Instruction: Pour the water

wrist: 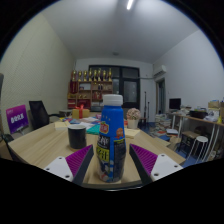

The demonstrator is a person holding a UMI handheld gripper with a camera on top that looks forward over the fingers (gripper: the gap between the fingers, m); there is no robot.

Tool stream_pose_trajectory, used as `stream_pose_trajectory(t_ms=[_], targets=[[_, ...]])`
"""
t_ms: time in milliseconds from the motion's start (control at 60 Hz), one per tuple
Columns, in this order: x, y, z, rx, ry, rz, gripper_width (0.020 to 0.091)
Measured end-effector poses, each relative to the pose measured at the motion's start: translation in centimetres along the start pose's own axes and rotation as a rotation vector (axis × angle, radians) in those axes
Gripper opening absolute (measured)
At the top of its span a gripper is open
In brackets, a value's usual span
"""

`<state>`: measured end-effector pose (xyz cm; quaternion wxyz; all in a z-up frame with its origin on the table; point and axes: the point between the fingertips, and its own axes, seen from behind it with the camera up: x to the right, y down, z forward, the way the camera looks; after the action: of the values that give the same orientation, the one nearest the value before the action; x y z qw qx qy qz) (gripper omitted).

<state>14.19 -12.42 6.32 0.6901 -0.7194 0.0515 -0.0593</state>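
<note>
A blue bottle (111, 140) with a white cap and a printed label stands upright between my fingers, over the near part of a wooden table (40, 148). My gripper (111, 165) is shut on the bottle, both fingertips pressing its sides, with the magenta pads (81, 162) flaring out to either side. A dark cup (77, 135) stands on the table just beyond the left finger, to the left of the bottle and apart from it. The bottle hides the table directly behind it.
Boxes and small items (85, 115) lie farther along the table. A black chair (40, 112) and a purple box (17, 118) are on the left. A desk and white stool (198, 145) stand on the right. Shelves (90, 85) line the back wall.
</note>
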Motion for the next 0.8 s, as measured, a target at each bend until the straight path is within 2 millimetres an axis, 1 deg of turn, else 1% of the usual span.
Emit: stream_pose_trajectory(t_ms=[50, 67, 83, 117, 167, 217, 283, 350, 383, 400, 433, 467, 500, 517, 533, 600, 633, 650, 667, 683, 700, 733, 750, 783, 800], targets=[[-0.2, 0.2, 1.4, -0.002, 0.013, -0.007, 0.0832], [1.1, -0.3, 1.4, -0.001, 0.011, -0.006, 0.0833], [-0.1, -0.1, 2.3, 0.006, 0.018, -0.007, 0.0830], [-0.3, -0.1, 2.9, 0.014, 0.021, -0.008, 0.0819], [-0.3, 0.3, 3.7, 0.006, 0.033, -0.010, 0.0595], [0.1, 0.1, 4.2, 0.035, 0.053, 0.014, 0.0588], [0.0, 0.3, 4.6, 0.054, 0.067, 0.052, 0.0585], [0.0, 0.5, 4.4, 0.041, 0.061, 0.082, 0.0581], [0.0, 0.5, 4.3, 0.029, 0.056, 0.097, 0.0554], [0.0, 0.7, 4.8, 0.026, 0.058, 0.104, 0.0555], [-0.1, 0.5, 4.6, 0.013, 0.054, 0.106, 0.0533], [-0.1, 0.4, 4.6, -0.004, 0.042, 0.093, 0.0514], [-0.1, 0.3, 4.6, -0.022, 0.034, 0.073, 0.0512], [-0.3, 0.5, 5.1, -0.028, 0.034, 0.060, 0.0510], [0.0, 0.2, 5.1, -0.030, 0.032, 0.042, 0.0499], [0.6, -1.8, 5.8, -0.023, 0.036, -0.080, 0.0490], [1.2, -3.4, 6.2, -0.008, 0.041, -0.176, 0.0491], [1.1, -4.3, 6.6, 0.007, 0.049, -0.229, 0.0490], [1.9, -5.0, 6.7, 0.014, 0.053, -0.295, 0.0491], [2.1, -5.9, 7.0, 0.024, 0.064, -0.359, 0.0492], [1.1, -6.6, 8.2, 0.040, 0.082, -0.422, 0.0489], [1.3, -8.2, 9.1, 0.055, 0.104, -0.565, 0.0490], [1.1, -9.0, 9.6, 0.060, 0.119, -0.636, 0.0491], [1.2, -10.3, 10.7, 0.065, 0.149, -0.783, 0.0486], [3.4, -11.1, 9.7, 0.061, 0.147, -0.869, 0.0487]])
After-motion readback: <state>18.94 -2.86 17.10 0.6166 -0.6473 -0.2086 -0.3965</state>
